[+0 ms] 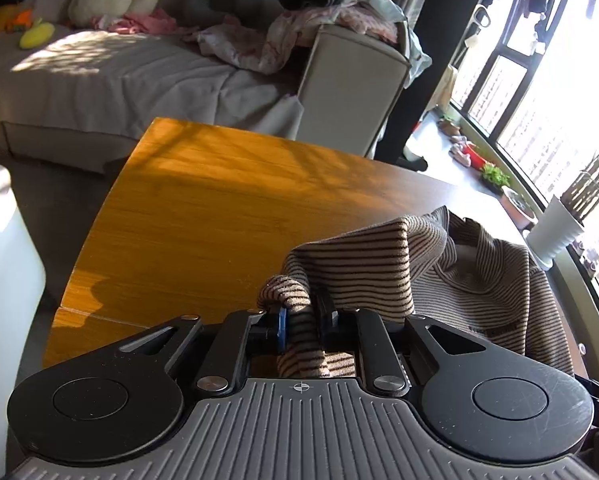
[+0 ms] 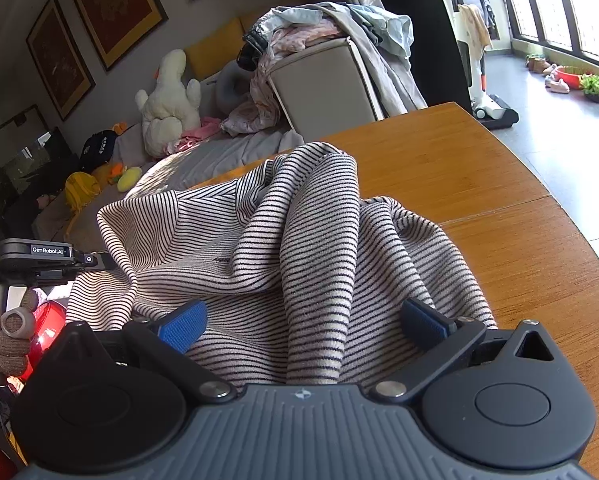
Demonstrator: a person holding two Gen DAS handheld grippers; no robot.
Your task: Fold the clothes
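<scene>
Fabric fills the space closest to us: our left gripper (image 1: 302,322) has its jaws clamped on a bunched fold of the striped top (image 1: 379,264), pinching it right at the blue pads, with the cloth rising from there into a draped peak. Our right gripper (image 2: 303,326) has its jaws spread wide apart, the blue pads (image 2: 183,326) resting against the garment on either side while a thick ridge of the striped cloth runs down between them, ungripped. The rest of the top lies crumpled on the wooden counter (image 1: 203,200), its collar open toward the window side, and one edge stretches across to the left gripper, which shows at the left border of the right wrist view. Beyond the counter's far edge stands a grey sofa (image 1: 99,76) covered with a sheet, a heap of clothes (image 1: 331,12) piled on its armrest and a white plush toy (image 2: 167,100) leaning against the yellow cushions. Farther still, framed pictures (image 2: 111,8) hang on the wall, and potted plants (image 1: 495,176) line the sunlit window.
</scene>
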